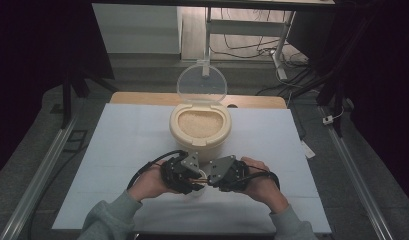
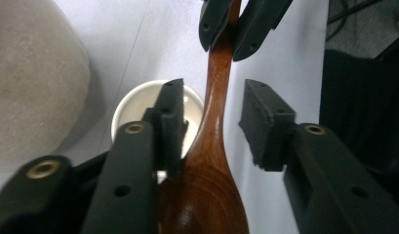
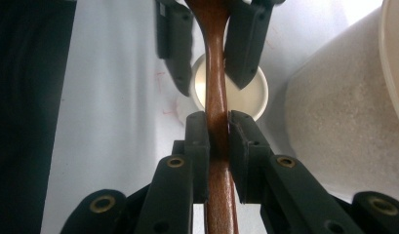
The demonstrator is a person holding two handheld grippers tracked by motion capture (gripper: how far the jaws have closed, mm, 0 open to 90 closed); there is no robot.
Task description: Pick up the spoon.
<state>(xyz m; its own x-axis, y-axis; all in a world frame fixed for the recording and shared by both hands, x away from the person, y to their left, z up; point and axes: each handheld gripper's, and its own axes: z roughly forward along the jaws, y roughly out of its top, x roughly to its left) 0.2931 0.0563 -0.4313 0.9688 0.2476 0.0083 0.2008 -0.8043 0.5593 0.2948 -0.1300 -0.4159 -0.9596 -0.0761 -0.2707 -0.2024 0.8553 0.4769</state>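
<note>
Your right gripper [image 3: 218, 134] is clamped on the handle of the wooden spoon [image 3: 217, 97], with both pads pressed flat against the wood. Your left gripper [image 2: 211, 122] straddles the spoon's neck just above the bowl. One pad sits against the wood or very close to it, while the other stands clear with a gap, so those jaws do not yet grip.

The spoon hangs level between your two hands over the near middle of the desk [image 1: 117, 150], right above the small white cup [image 2: 133, 105]. The tall cream rice bin [image 1: 200, 131] stands just behind it, toward the far edge, with its clear lid [image 1: 201, 82] tipped up and the grain exposed.

This looks like a handover from right to left, so keep the right hand still and firm until the left has bitten. Centre the left jaws on the neck before you squeeze: with one pad leading, the spoon is likely to be pushed sideways and to twist in the right grip. Choose a spot where the wood is narrow and nearly parallel, not on the flare of the bowl, where the polished surface could slide out. Only release the right once both left pads bear evenly. Stay above the cup so nothing knocks it.
</note>
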